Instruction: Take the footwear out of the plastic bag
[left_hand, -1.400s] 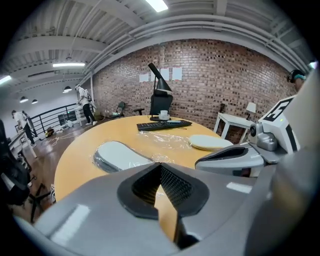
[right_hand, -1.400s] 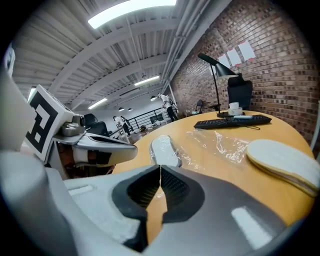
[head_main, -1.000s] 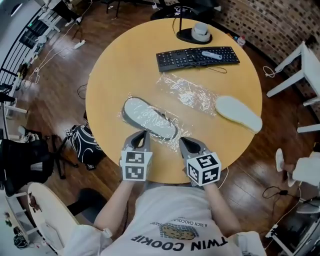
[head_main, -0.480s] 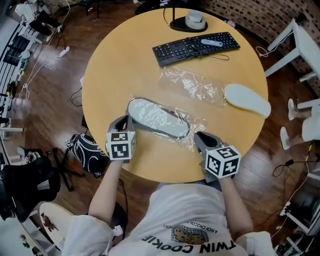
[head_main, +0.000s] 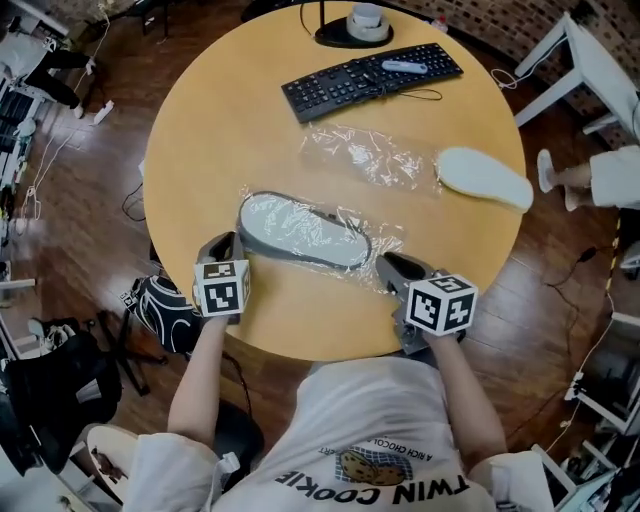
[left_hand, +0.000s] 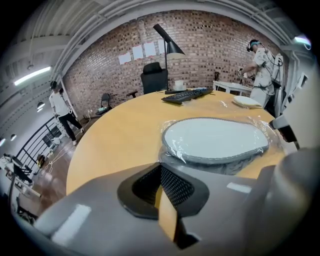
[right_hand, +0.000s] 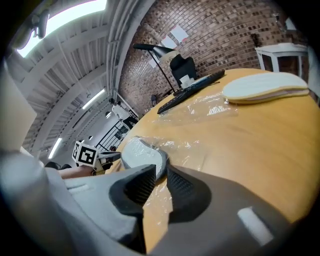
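Note:
A grey slipper (head_main: 300, 228), sole up, lies inside a clear plastic bag (head_main: 385, 245) on the round wooden table (head_main: 220, 130). My left gripper (head_main: 228, 246) sits at the slipper's left end. In the left gripper view, its tips (left_hand: 160, 175) meet with nothing between them, just short of the wrapped slipper (left_hand: 215, 140). My right gripper (head_main: 386, 263) is at the bag's right end. Its jaws (right_hand: 161, 172) have just been opening and now stand a little apart over the crinkled film, with the slipper (right_hand: 142, 152) right ahead.
An empty plastic bag (head_main: 365, 157) lies mid-table, with a second, white slipper (head_main: 485, 178) bare to its right. A black keyboard (head_main: 370, 77) and a lamp base (head_main: 350, 35) stand at the far edge. The table's front edge runs close behind both grippers.
My left gripper has moved left from the slipper's front side to its left end. The right gripper stays at the bag's right end and has rolled, its jaws now parted.

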